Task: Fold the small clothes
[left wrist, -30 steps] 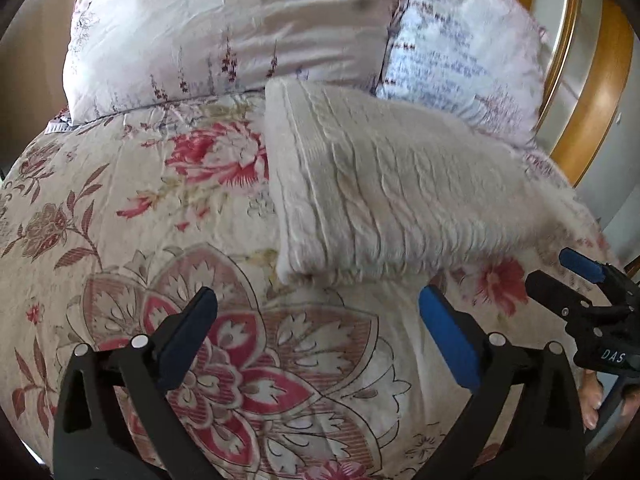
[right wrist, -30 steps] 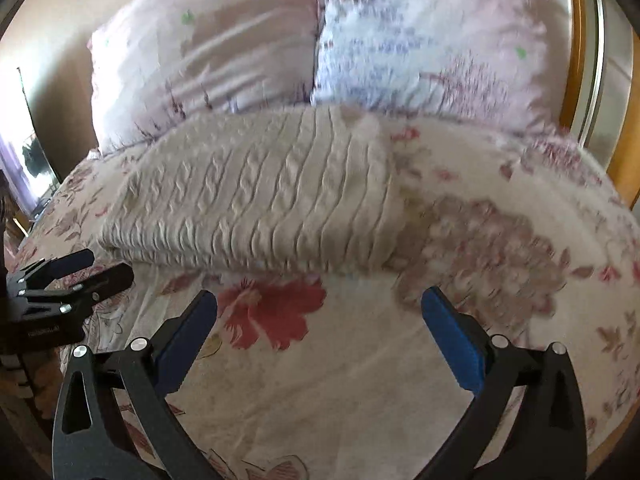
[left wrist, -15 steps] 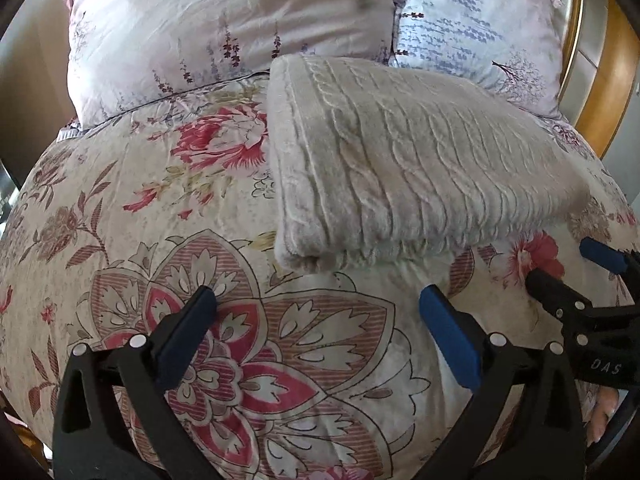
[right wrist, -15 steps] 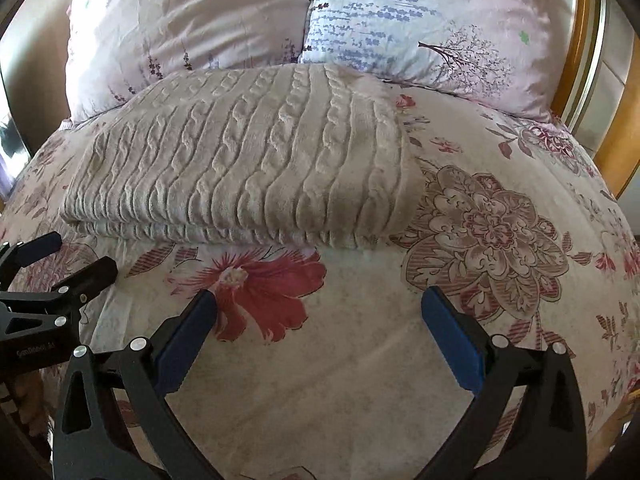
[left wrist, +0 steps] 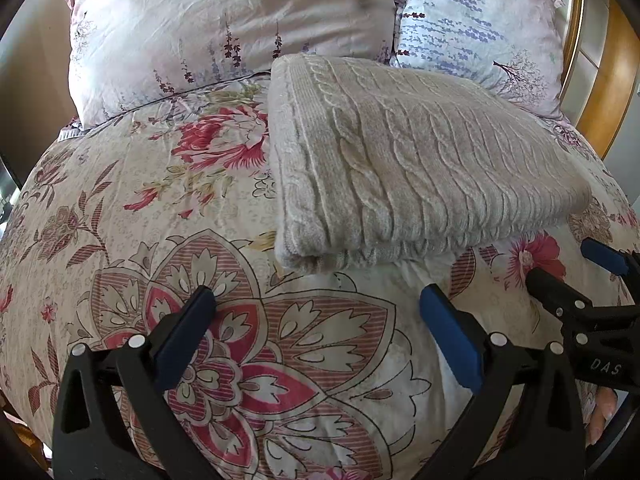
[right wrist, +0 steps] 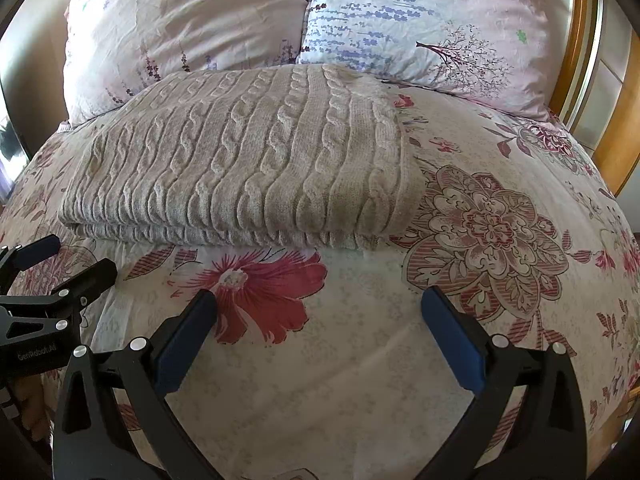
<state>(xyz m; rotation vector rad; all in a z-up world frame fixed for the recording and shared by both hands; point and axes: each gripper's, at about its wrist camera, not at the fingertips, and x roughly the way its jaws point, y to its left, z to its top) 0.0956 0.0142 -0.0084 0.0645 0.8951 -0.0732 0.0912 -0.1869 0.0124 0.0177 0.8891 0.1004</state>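
Folded cable-knit sweater (left wrist: 416, 160), beige-grey, lies flat on the bed's floral duvet (left wrist: 120, 200). Layers stacked, folded edge faces the cameras. In the left wrist view it sits at 1 o'clock from centre; in the right wrist view at 11 o'clock. Its far edge touches the pillows.

Left hand-held gripper (left wrist: 316, 316): jaws spread wide, blue pads apart, nothing between them, over bare duvet just short of the sweater's near edge, not touching it.

Right hand-held gripper (right wrist: 318, 312): also wide, empty, over the red flower print (right wrist: 260, 292), near the sweater's front edge but apart from it.

Each gripper shows in the other's view: the right one at 4 o'clock in the left view, the left one at 8 o'clock in the right view, jaws parted in both.

Pink floral pillow (left wrist: 224, 28) at 11 o'clock, lavender-print pillow (left wrist: 480, 28) at 1 o'clock in the left view, side by side at the head of the bed. Wooden headboard (left wrist: 608, 80) at 2 o'clock. Fingertips of a hand (left wrist: 600, 420) visible at 4 o'clock, bottom right edge.
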